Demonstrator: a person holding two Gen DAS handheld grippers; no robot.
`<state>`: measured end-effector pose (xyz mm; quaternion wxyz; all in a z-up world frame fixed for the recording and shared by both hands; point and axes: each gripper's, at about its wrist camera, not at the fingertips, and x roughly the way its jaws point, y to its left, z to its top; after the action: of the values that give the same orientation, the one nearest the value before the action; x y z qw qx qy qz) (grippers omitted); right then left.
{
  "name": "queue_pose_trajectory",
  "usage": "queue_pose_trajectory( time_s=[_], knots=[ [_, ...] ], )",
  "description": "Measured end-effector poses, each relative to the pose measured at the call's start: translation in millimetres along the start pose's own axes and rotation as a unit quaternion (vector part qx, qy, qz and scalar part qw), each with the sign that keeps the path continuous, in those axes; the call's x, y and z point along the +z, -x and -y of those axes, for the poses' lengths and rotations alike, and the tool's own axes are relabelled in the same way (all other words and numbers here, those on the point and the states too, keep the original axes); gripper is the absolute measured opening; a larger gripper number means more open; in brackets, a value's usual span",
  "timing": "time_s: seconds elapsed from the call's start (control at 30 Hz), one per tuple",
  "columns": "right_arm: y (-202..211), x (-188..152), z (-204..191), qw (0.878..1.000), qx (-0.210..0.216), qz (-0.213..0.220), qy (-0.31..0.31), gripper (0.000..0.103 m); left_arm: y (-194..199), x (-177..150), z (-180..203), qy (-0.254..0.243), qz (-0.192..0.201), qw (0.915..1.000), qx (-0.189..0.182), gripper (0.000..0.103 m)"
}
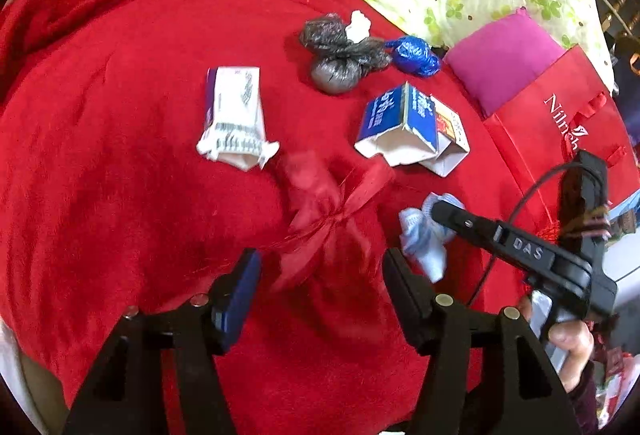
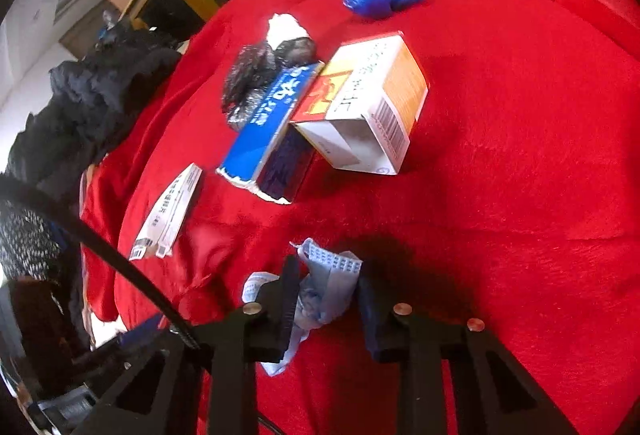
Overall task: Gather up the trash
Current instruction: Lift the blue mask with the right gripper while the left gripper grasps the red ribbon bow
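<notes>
Pale-blue face mask (image 2: 320, 291), crumpled, long axis running toward the camera, lies on red blanket (image 2: 500, 195) w/ right gripper (image 2: 326, 299) clamped on it. Left gripper (image 1: 320, 275) jaws apart, over red ribbon bow (image 1: 332, 219).

Red bag (image 1: 560, 123): white lettering beginning "Nil", rest cut off. Right gripper (image 1: 434, 213) body: raised letters "DAS". Blue carton (image 1: 394, 117), orange box (image 2: 372, 103), white box (image 1: 234, 111): printed characters and barcodes, too blurred to read.
</notes>
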<state>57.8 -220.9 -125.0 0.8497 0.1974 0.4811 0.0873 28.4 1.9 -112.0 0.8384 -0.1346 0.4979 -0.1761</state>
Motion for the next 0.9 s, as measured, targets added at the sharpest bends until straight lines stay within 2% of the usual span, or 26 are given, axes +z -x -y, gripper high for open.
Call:
queue_pose_trajectory(
  time_s=[0.13,0.17,0.37,0.6,0.77,0.9],
  knots=[
    [16,0,1,0.999,-0.021,0.028,0.021,0.028,-7,10,14,-0.013,0.015,0.9996,0.021,0.065],
    [20,0,4,0.999,-0.022,0.032,0.019,0.028,-11,12,18,-0.018,0.017,0.9992,0.032,0.068],
    [35,3,28,0.999,-0.02,0.038,-0.001,0.028,-38,15,22,-0.021,0.001,0.9974,0.069,0.07],
    [27,2,62,0.999,0.0,-0.016,-0.051,0.03,-51,8,25,-0.045,0.0,0.9949,0.091,0.066],
    [15,1,97,0.987,0.069,-0.051,-0.138,0.032,-52,5,22,-0.055,0.006,0.9947,0.087,0.063],
    [13,-3,111,0.979,0.11,-0.05,-0.165,0.032,-52,3,22,-0.071,0.009,0.9936,0.088,0.064]
  ],
)
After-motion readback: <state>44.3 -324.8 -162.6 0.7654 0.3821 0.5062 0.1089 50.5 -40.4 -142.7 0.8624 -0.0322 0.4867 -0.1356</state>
